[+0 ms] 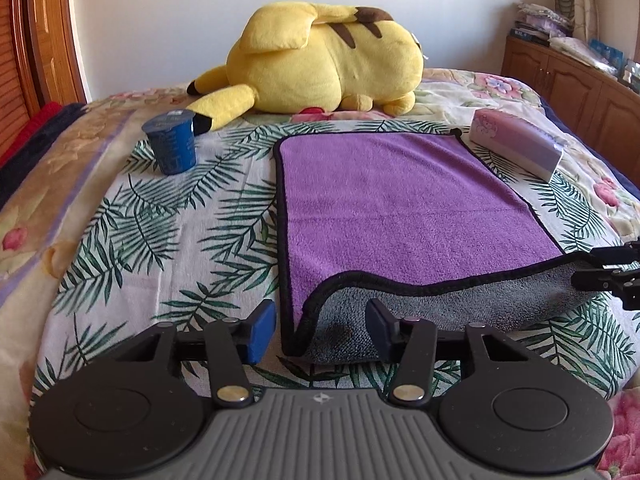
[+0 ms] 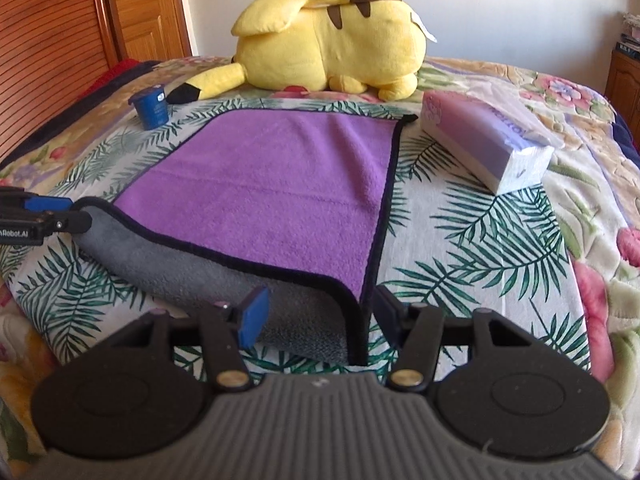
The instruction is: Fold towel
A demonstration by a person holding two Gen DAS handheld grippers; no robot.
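Observation:
A purple towel (image 1: pixel 384 204) with a grey underside and black trim lies flat on the leaf-print cloth on the bed; it also shows in the right wrist view (image 2: pixel 280 192). Its near edge is turned over, so a grey strip (image 1: pixel 420 320) faces up. My left gripper (image 1: pixel 322 330) is open, its jaws on either side of the near left corner, not closed on it. My right gripper (image 2: pixel 320 316) is open around the near right corner. Each gripper shows at the side of the other's view, the right one (image 1: pixel 608 272) and the left one (image 2: pixel 44 216).
A big yellow plush toy (image 1: pixel 320 64) lies behind the towel. A blue cup (image 1: pixel 172 144) stands to the towel's far left. A tissue pack (image 1: pixel 520 144) lies to its far right. A wooden cabinet (image 1: pixel 580 80) stands to the right of the bed.

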